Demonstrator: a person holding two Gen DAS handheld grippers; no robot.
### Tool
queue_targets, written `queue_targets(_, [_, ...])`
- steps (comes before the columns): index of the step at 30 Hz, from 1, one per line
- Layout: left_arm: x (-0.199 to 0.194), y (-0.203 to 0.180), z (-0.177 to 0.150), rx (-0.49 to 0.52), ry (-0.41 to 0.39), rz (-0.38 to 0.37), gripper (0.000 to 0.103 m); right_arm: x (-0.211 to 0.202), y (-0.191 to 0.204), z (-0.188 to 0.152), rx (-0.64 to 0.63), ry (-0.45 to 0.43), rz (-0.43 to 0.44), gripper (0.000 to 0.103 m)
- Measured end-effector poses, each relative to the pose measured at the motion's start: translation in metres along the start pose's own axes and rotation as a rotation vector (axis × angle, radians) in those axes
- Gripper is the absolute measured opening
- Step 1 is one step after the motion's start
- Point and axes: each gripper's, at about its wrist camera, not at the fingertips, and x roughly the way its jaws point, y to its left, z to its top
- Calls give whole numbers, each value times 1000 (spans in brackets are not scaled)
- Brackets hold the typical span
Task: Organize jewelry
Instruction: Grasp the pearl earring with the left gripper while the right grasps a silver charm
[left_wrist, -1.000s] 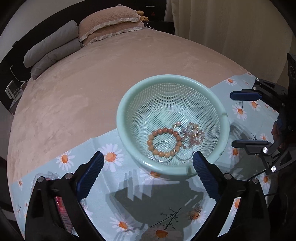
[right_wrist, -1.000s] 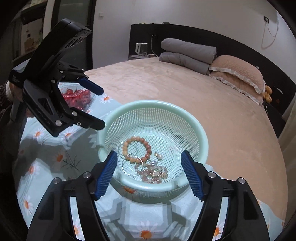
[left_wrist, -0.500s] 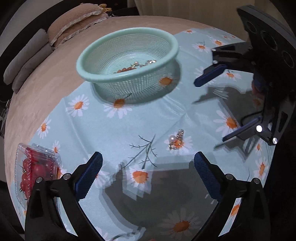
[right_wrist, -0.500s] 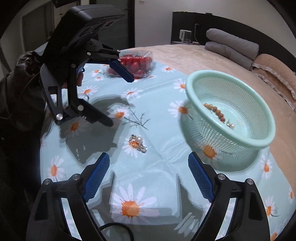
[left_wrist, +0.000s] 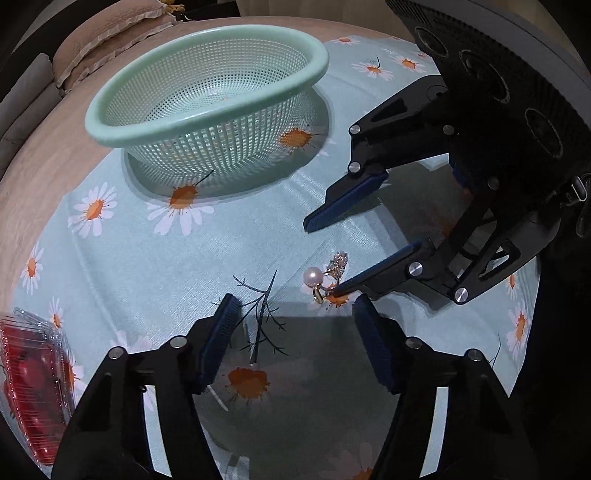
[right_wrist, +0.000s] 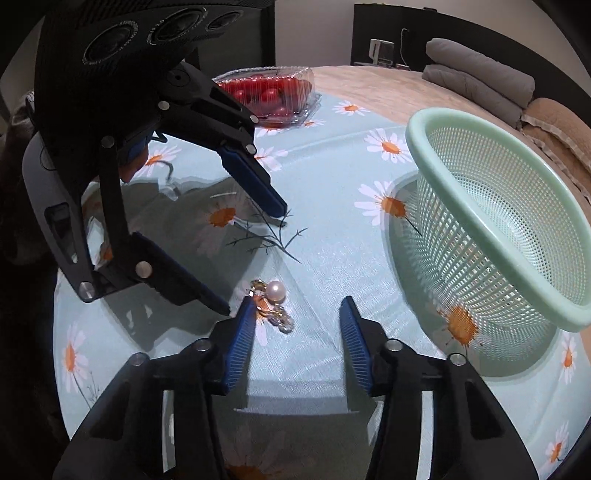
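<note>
Left wrist view: my left claw and right claw tilt down over the pearl jewelry on the daisy cloth, both closing, gripping nothing yet. One right fingertip sits at the piece. It still must reach the basket, I judge.

Mint-green mesh basket; pale-blue cloth with white-orange daisies; white pearl, gold jewelry by blue-padded right gripper fingertip.
</note>
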Motion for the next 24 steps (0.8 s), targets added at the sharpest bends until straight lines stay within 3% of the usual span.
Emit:
queue_targets(1, [2,-1,1,7,1,-1,55,0,-1,-1,2,10,10,16])
queue_targets(3, [3,-3,2,31,-5,-4,51,-1,-3,-3,24,17,22,10])
queue_targets(9, [8,-10,13,56,-12,-1,47,-9,-3,-10,39,39,23,10])
queue_targets(13, [15,-13,17,55,16,-39,23,-19,-4,-23,68,58,12,10])
queue_targets(19, [9,-20,16,27,20,-37,21,-44,-4,-41,125,42,-11,10])
queue_targets(21, [-1,-25,12,32,8,-27,11,-54,-3,-42,126,42,-37,10])
queue_targets(24, [-22,-24,18,34,-33,-9,12,-78,-1,-38,108,17,-67,10])
